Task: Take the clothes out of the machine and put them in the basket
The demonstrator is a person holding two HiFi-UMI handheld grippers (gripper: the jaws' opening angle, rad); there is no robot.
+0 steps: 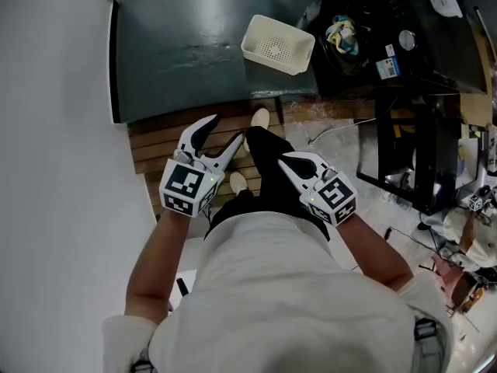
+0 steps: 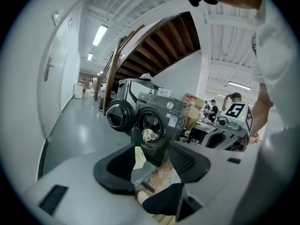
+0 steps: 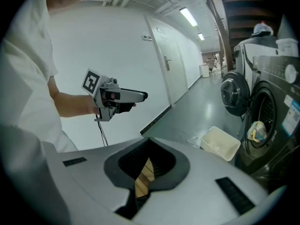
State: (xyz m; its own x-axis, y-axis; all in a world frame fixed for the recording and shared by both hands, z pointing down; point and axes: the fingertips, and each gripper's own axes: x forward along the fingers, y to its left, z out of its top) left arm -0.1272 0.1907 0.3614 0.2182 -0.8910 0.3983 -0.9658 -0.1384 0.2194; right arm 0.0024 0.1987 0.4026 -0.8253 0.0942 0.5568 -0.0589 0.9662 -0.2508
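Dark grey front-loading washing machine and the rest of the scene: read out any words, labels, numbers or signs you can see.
Blue and white sticker on the dark grey washing machine: print too small to read.
Black and white marker cubes: square patterns only, no words.
No other text is legible.

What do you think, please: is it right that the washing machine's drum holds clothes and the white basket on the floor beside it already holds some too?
Not quite. The white basket is empty: the head view shows its perforated bottom bare. The clothes are indeed in the washing machine's drum.
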